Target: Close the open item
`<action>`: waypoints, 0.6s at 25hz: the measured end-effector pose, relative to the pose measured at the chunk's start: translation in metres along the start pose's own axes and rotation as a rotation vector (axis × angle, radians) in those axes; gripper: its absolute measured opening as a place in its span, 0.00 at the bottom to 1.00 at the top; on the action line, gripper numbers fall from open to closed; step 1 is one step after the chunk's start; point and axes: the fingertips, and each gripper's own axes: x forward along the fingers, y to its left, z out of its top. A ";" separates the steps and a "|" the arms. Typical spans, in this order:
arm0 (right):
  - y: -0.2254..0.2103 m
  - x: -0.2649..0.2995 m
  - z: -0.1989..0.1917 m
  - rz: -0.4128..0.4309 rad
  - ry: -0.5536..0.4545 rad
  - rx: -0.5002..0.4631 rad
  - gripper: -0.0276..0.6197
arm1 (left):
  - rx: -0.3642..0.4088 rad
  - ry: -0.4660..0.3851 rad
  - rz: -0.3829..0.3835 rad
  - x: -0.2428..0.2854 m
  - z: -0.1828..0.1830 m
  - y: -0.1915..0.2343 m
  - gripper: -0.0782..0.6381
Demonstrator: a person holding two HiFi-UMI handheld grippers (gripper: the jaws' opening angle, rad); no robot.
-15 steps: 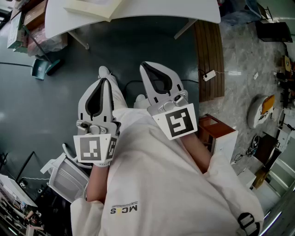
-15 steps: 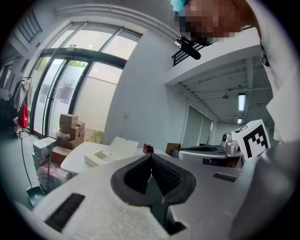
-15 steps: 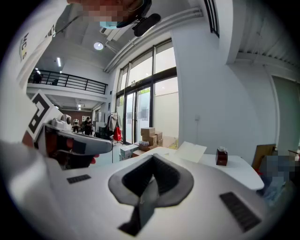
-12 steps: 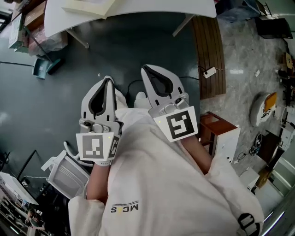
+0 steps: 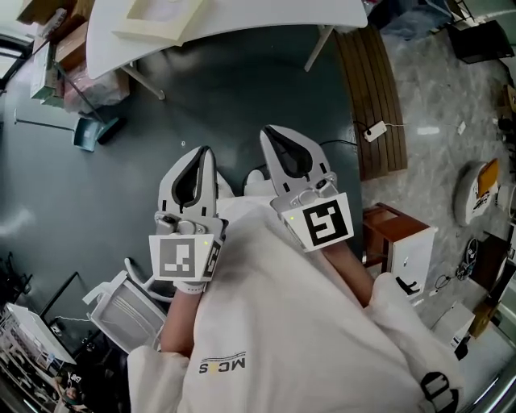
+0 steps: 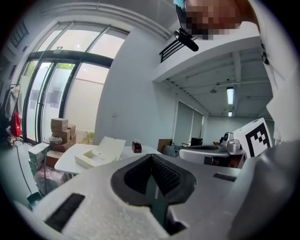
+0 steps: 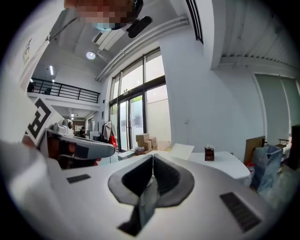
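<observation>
An open cream box [image 5: 157, 18] with its lid raised lies on the white table [image 5: 266, 16] at the top of the head view. The same open box [image 6: 98, 153] shows ahead in the left gripper view, far off. In the right gripper view only its raised lid [image 7: 180, 151] shows over the jaws. My left gripper [image 5: 203, 153] and right gripper [image 5: 270, 131] are held side by side in front of the person's white-clad body, above the dark floor and short of the table. Both are shut with nothing between the pads [image 6: 161, 173].
A small dark box [image 7: 209, 153] stands on the table beyond the cream box. On the floor are a teal dustpan [image 5: 93, 131], a wooden bench [image 5: 375, 105], a red-brown cabinet [image 5: 395, 234] and a white chair [image 5: 121, 310]. Cardboard boxes [image 6: 58, 131] are stacked by the windows.
Both grippers have drifted slightly right and lower in the head view, and the table has slid towards the top edge. Both stay shut.
</observation>
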 end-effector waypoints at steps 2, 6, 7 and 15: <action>-0.015 -0.005 0.002 -0.017 -0.012 -0.015 0.07 | 0.018 -0.014 0.013 0.004 0.008 0.001 0.14; -0.034 -0.009 0.002 -0.034 -0.025 -0.012 0.07 | 0.024 -0.043 0.041 0.010 0.019 0.001 0.14; -0.036 -0.008 0.000 -0.036 -0.022 -0.010 0.07 | 0.019 -0.044 0.049 0.012 0.018 0.004 0.14; -0.052 0.045 0.001 -0.030 -0.011 -0.005 0.07 | 0.006 -0.044 0.058 0.057 0.025 0.047 0.14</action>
